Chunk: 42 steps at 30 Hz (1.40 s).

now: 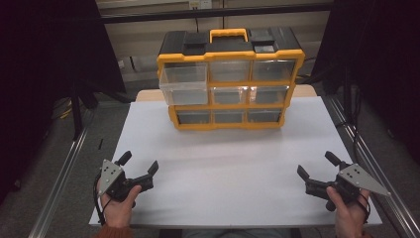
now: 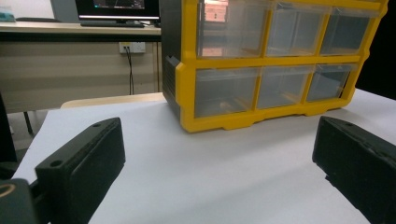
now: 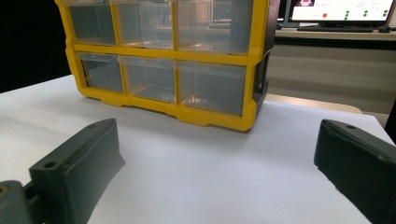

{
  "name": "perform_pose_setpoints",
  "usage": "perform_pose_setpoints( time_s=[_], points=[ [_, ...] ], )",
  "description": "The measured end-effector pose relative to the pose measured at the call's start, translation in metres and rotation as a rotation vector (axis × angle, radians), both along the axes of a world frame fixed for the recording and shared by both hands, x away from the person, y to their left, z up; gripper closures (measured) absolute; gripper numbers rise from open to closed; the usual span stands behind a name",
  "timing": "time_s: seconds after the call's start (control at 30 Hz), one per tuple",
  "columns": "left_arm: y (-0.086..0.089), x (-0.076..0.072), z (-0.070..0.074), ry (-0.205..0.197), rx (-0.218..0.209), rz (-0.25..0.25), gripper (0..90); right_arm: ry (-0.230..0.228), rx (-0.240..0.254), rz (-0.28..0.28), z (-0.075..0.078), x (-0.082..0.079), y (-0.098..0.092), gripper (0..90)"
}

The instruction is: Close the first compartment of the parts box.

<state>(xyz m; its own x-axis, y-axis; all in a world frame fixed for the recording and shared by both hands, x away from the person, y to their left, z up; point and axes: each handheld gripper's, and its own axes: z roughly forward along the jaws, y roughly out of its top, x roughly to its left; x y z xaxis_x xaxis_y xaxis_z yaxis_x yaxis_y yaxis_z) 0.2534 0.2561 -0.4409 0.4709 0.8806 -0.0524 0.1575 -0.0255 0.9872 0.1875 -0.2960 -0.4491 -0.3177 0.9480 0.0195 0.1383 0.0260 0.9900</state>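
A yellow and black drawer cabinet [image 1: 229, 79] with clear plastic drawers stands at the far middle of the white table [image 1: 223, 168]. Its top left drawer [image 1: 183, 84] is pulled out toward me; the other drawers sit flush. My left gripper [image 1: 138, 163] rests near the front left edge, open, nothing between its jaws. My right gripper [image 1: 317, 163] rests near the front right edge, also open and empty. The cabinet [image 2: 275, 60] shows ahead in the left gripper view, and the same cabinet [image 3: 173, 60] stands ahead in the right gripper view. Both grippers are far from it.
Metal rails run along both sides of the table [image 1: 59, 173]. A desk with a monitor [image 2: 112, 9] and a wall socket stands behind the table. Dark curtains hang at left and right.
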Motion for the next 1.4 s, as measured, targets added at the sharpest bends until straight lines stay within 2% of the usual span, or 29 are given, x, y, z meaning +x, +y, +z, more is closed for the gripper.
perform_pose_setpoints(
  time_s=[0.07, 0.1, 0.13, 0.17, 0.2, 0.23, 0.3, 0.4, 0.47, 0.67, 0.73, 0.8, 0.83, 0.87, 0.93, 1.0, 1.03, 1.17, 1.23, 1.3, 1.4],
  points=[
    [-0.001, -0.002, 0.001, 0.001, -0.005, -0.016, 2.6, 0.006, 0.001, 0.006, 0.000, 0.000, 0.000, 0.4],
    [-0.002, -0.003, 0.002, 0.009, -0.012, -0.002, 2.6, 0.006, -0.001, 0.006, 0.000, 0.000, 0.000, 0.3],
    [-0.003, -0.003, 0.002, 0.001, -0.027, -0.020, 2.6, 0.007, 0.002, 0.006, 0.000, 0.000, 0.001, 0.4],
    [-0.003, -0.004, 0.004, 0.001, 0.000, -0.018, 2.6, 0.010, 0.001, 0.008, 0.000, 0.000, 0.001, 0.4],
    [-0.004, -0.005, 0.005, -0.003, 0.004, -0.025, 2.6, 0.009, -0.003, 0.012, 0.000, 0.000, 0.001, 0.4],
    [-0.006, -0.005, 0.005, 0.002, -0.007, -0.028, 2.6, 0.009, -0.003, 0.012, 0.000, 0.000, 0.001, 0.4],
    [-0.008, -0.006, 0.006, 0.011, 0.002, -0.041, 2.5, 0.014, 0.002, 0.007, 0.000, 0.000, 0.001, 0.5],
    [-0.012, -0.007, 0.008, -0.007, 0.003, -0.061, 2.5, 0.020, 0.006, 0.012, 0.000, 0.000, 0.001, 0.5],
    [-0.014, -0.007, 0.010, -0.004, -0.012, -0.073, 2.5, 0.021, 0.007, 0.013, 0.000, 0.000, 0.002, 0.5],
    [-0.021, -0.010, 0.018, -0.011, 0.007, -0.135, 3.3, 0.028, 0.006, 0.024, -0.001, 0.000, 0.002, 0.7],
    [-0.024, -0.012, 0.020, -0.001, 0.017, -0.145, 3.7, 0.027, 0.004, 0.024, -0.001, 0.001, 0.002, 0.7],
    [-0.027, -0.012, 0.021, 0.032, -0.010, -0.183, 4.1, 0.026, 0.010, 0.028, -0.001, 0.001, 0.003, 0.6],
    [-0.028, -0.012, 0.021, 0.036, -0.013, -0.180, 4.1, 0.027, 0.011, 0.029, -0.001, 0.000, 0.003, 0.6],
    [-0.030, -0.013, 0.022, 0.036, 0.001, -0.185, 4.1, 0.026, 0.007, 0.030, -0.001, 0.000, 0.003, 0.6],
    [-0.033, -0.013, 0.024, 0.030, 0.013, -0.203, 4.1, 0.026, 0.010, 0.031, -0.001, 0.000, 0.003, 0.6],
    [-0.036, -0.014, 0.027, 0.020, -0.011, -0.219, 4.1, 0.025, 0.006, 0.033, -0.001, 0.000, 0.003, 0.5],
    [-0.038, -0.014, 0.032, -0.007, -0.035, -0.251, 4.1, 0.025, 0.007, 0.034, -0.001, 0.000, 0.003, 0.5],
    [-0.042, -0.014, 0.038, -0.012, -0.025, -0.280, 4.5, 0.025, 0.012, 0.047, -0.001, 0.001, 0.003, 0.5],
    [-0.043, -0.013, 0.041, -0.003, -0.040, -0.277, 4.7, 0.027, 0.011, 0.048, -0.001, 0.001, 0.003, 0.5],
    [-0.044, -0.010, 0.042, -0.011, -0.043, -0.275, 4.6, 0.025, 0.008, 0.044, -0.002, 0.002, 0.003, 0.5],
    [-0.048, -0.006, 0.047, -0.009, -0.033, -0.261, 4.3, 0.026, 0.009, 0.042, -0.002, 0.002, 0.003, 0.5]
  ],
)
